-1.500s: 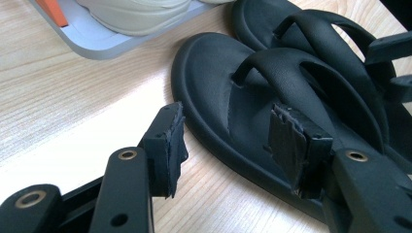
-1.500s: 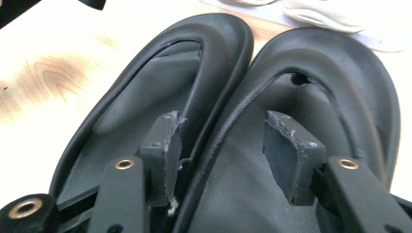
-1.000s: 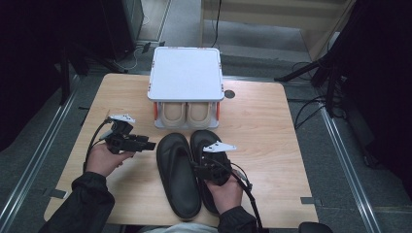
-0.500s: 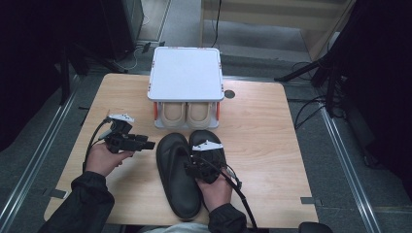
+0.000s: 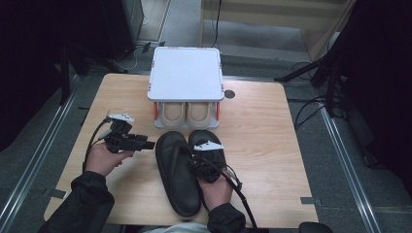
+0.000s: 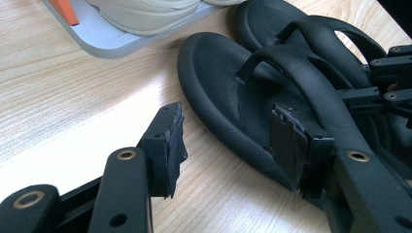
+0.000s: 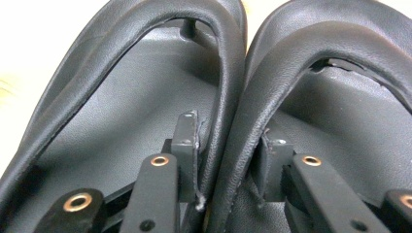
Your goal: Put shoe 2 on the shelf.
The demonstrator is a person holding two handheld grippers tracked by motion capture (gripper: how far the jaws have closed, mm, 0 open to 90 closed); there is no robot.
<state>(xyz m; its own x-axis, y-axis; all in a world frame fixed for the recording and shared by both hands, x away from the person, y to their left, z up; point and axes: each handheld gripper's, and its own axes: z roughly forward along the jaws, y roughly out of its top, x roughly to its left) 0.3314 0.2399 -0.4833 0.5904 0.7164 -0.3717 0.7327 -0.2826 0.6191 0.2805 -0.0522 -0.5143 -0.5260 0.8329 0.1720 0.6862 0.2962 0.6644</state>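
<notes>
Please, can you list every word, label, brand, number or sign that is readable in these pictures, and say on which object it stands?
No readable text in any view.
Black sandals: plain straps and soles, no brand or size mark visible.
White lid of the rack: blank.
Beige shoes under it: no marking visible.
Left gripper and right gripper: only plain metal rivets, no label.
Wooden table: no sign or sticker with text.
</notes>
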